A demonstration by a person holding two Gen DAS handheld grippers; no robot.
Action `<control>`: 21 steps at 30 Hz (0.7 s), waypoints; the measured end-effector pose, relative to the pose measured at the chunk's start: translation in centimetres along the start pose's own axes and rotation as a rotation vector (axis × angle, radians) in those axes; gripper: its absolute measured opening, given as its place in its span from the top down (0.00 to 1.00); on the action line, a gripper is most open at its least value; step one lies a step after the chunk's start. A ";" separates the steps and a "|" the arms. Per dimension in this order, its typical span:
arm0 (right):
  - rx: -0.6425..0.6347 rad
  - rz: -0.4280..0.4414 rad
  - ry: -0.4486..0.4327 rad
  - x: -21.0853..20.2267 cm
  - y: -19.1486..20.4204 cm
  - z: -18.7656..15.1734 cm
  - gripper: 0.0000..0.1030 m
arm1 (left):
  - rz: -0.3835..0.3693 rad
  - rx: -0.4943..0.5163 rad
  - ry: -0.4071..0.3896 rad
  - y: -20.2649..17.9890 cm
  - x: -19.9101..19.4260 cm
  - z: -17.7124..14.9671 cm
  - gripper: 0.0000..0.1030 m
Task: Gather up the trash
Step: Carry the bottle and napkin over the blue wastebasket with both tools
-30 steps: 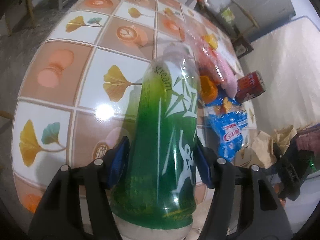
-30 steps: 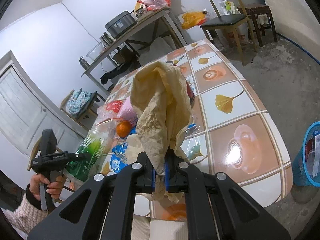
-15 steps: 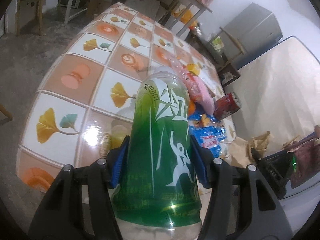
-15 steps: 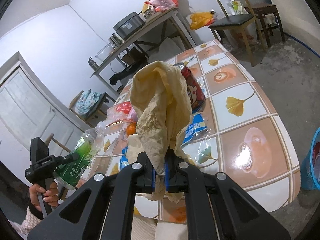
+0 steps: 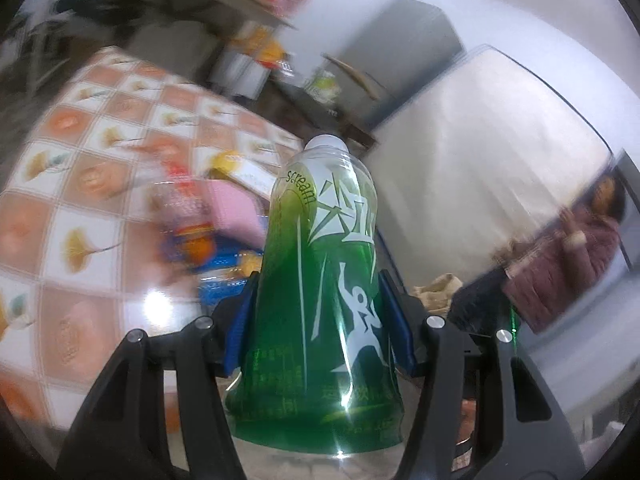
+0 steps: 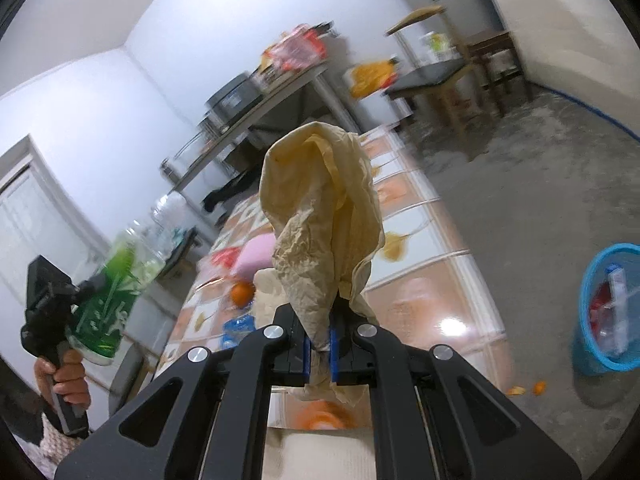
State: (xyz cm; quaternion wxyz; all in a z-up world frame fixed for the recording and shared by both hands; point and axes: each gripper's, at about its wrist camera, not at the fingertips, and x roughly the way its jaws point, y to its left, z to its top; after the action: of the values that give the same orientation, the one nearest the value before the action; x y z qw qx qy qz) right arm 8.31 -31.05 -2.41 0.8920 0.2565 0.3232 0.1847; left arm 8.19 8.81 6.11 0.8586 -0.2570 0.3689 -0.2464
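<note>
Left tool (image 5: 320, 320) clamps green bottle (image 5: 324, 280); right tool (image 6: 319, 344) pinches crumpled paper (image 6: 320, 216).

Green bottle (image 5: 320, 280): clear plastic with a green label bearing white figures, white cap at the far end; held up clear of the table, clamped across its lower body between blue pads, neck pointing away and upward.
Paper bag (image 6: 324, 224): crumpled tan paper, pinched at its lower end between blue pads, the rest standing up loosely above them, off the table.
Blue bin (image 6: 608, 308): on the floor just beside the table's end, upright, open top, red and white trash inside.
Leftover trash (image 6: 242, 294): an orange, a pink item and blue wrappers lying together on the table; details blurred.
</note>
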 end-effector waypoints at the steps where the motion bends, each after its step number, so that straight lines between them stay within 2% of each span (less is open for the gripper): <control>1: 0.015 -0.029 -0.018 -1.1 -1.1 0.1 0.93 | -0.021 0.016 0.019 -0.9 1.1 0.1 0.47; 5: 0.085 -0.150 -0.071 -5.1 -5.4 -0.2 0.93 | -0.138 0.079 0.156 -5.4 8.6 0.1 0.47; 11: 0.221 -0.361 -0.094 -9.9 -12.8 -1.9 0.93 | -0.209 0.167 0.366 -11.9 20.7 -2.8 0.47; 16: 0.342 -0.477 -0.088 -11.8 -18.8 -3.7 0.93 | -0.174 0.221 0.527 -16.1 30.5 -6.7 0.47; 21: 0.425 -0.557 -0.052 -11.3 -24.6 -4.8 0.93 | -0.071 0.247 0.660 -18.7 39.9 -10.5 0.47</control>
State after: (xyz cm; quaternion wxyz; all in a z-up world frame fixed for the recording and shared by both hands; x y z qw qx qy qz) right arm 0.91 -54.73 -14.37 0.8427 0.3427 0.3894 -0.1438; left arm 20.08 -32.34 -8.73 0.7084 -0.0705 0.5849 -0.3887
